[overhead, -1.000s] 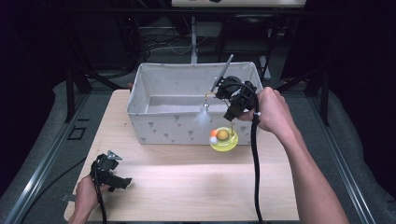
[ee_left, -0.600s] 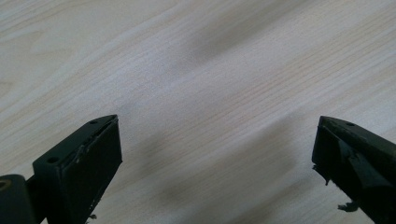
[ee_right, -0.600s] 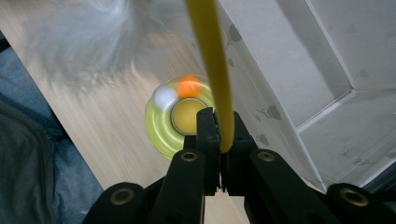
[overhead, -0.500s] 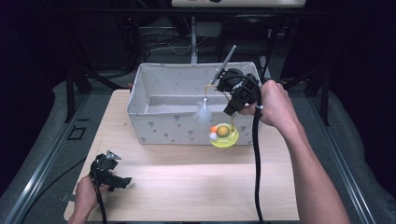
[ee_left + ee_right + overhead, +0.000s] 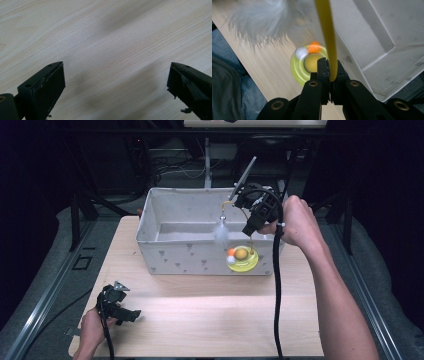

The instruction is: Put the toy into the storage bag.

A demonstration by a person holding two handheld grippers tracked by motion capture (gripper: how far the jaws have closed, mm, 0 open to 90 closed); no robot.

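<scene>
Right then, my right tool (image 5: 329, 72) was clamped on the yellow wand (image 5: 326, 35) of a cat toy, lifting it above the white bin (image 5: 165, 222) so its feathers (image 5: 220, 234) hung free; its disc base (image 5: 242, 258) blurred below. My left tool (image 5: 115, 82) rested apart over bare table (image 5: 105, 37)

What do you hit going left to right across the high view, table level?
Left hand-held gripper → white fabric bin → white feather tuft → yellow round toy base with balls → right hand-held gripper, shut on the yellow wand → the person's right hand.
</scene>
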